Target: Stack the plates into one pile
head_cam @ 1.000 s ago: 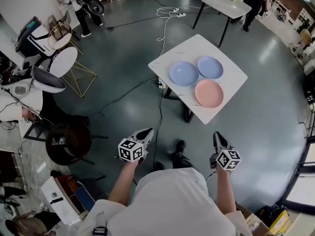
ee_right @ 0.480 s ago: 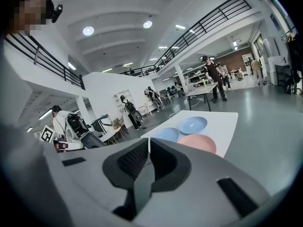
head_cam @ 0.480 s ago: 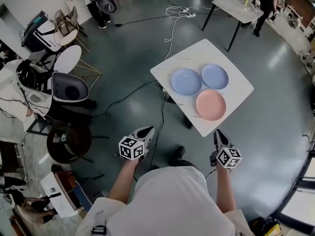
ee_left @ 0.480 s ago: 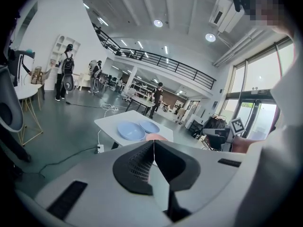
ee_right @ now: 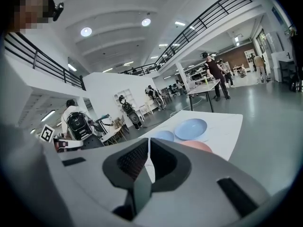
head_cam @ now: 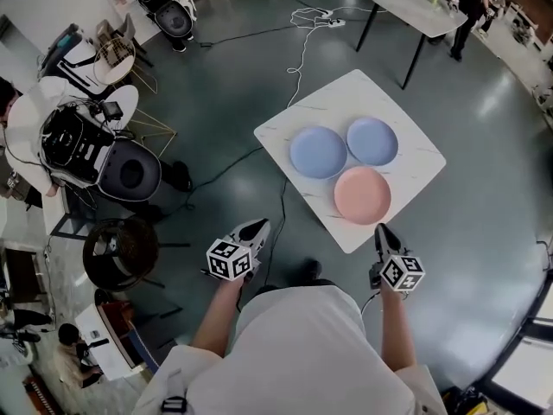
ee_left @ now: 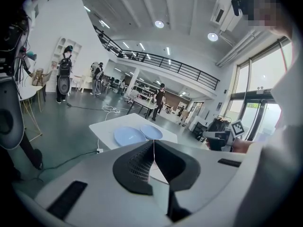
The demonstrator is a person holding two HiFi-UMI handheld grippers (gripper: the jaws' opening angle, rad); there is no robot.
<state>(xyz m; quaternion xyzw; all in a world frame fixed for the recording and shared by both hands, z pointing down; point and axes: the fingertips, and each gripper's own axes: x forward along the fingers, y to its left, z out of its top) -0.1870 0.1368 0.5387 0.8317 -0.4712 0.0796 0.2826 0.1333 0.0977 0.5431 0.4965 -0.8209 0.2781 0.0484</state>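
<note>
On the white table (head_cam: pixel 346 98) ahead of me, the three plates now sit nearer than they did a second ago. The table's near corner has drawn in until it lies just beside the tip of my right gripper (head_cam: pixel 380 229), so I judge the approach almost over and the stacking not yet begun.

All three plates lie flat on the tabletop, side by side, none on top of another. The larger blue plate (head_cam: pixel 318 151) is on the left, the smaller blue plate (head_cam: pixel 372 140) is just beside it on the far right, and the pink plate (head_cam: pixel 362 194) is nearest to me. Their rims meet or nearly meet; I cannot tell which. They look smooth and shallow, with low raised edges.

My right gripper is clenched with nothing between its jaws, which meet in a single seam. My left gripper (head_cam: pixel 257 226) is the same, closed and empty. It hangs over the grey floor (head_cam: pixel 467 232), well apart from the table's left edge. Both must open before I can take a rim.
</note>
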